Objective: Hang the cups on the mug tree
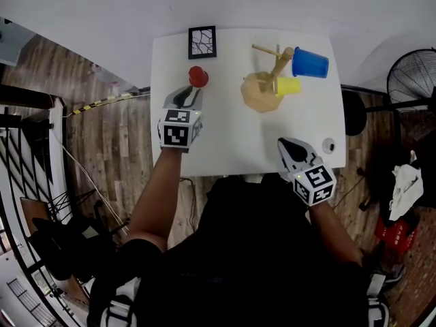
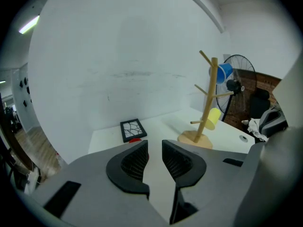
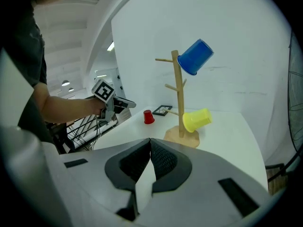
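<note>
Tongs check: finds left tongs (image 1: 193, 95) slightly parted and empty just short of the red cup (image 1: 198, 76) standing on the table (image 1: 225, 128), right tongs (image 1: 286, 145) closed on nothing; flags risk of toppling the cup with a gap narrower than its rim.

A test room, like a lab, not a home.

A plain white table (image 1: 225, 135) stands against a big, bare white wall (image 2: 118, 56). A black-and-white pattern card (image 1: 202, 42) sits on the table. Around the table is a wood floor (image 1: 102, 142), with a loose cable (image 1: 83, 180) and a yellow-and-black striped strip (image 1: 102, 102) running across it. A black metal rack (image 1: 20, 162) stands at one side and a big fan (image 1: 411, 73) at the other. A long tube light (image 2: 28, 24) shines up on the ceiling.
</note>
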The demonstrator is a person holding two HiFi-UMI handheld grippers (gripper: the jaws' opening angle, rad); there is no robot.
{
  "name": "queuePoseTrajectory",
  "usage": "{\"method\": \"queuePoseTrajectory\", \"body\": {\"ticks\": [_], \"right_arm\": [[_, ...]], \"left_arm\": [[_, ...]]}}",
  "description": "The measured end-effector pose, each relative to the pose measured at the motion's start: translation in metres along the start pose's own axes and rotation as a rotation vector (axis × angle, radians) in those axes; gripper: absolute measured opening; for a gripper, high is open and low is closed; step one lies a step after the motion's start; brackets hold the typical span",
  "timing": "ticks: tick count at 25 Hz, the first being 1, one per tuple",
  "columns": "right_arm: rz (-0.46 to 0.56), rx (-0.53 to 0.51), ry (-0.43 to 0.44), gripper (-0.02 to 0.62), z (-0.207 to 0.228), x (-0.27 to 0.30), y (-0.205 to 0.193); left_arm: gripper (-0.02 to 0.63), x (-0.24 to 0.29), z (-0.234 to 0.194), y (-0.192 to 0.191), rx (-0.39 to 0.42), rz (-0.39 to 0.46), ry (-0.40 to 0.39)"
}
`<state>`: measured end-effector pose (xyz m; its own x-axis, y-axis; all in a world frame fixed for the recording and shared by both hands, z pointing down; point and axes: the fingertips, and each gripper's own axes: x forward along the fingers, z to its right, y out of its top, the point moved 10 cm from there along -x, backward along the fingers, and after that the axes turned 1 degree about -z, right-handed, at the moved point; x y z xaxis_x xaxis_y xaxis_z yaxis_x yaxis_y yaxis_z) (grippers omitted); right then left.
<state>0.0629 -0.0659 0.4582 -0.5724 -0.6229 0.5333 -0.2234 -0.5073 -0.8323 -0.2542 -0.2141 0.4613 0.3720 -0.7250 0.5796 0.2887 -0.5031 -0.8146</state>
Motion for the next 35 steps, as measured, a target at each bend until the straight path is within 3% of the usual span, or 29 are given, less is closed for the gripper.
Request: {"method": "queuePoseTrajectory", "body": {"ticks": [4, 21, 35], "right_arm": [[-0.015, 0.012, -0.017, 0.008, 0.003, -0.002, -0.001], [-0.058, 0.048, -0.075, 0.008, 0.029, -0.006, -0.003], [-0.067, 0.068, -0.121, 0.008, 0.04, -0.016, -0.007]], "left_arm": [[0.109, 0.021, -0.015, 0.002, 0.013, -0.017, 0.014], [0.259, 0.104, -0.047, -0.005, 0.033, -0.17, 0.038], [0.241, 0.124, -0.051, -0.017, -0.023, -0.232, 0.061]]}}
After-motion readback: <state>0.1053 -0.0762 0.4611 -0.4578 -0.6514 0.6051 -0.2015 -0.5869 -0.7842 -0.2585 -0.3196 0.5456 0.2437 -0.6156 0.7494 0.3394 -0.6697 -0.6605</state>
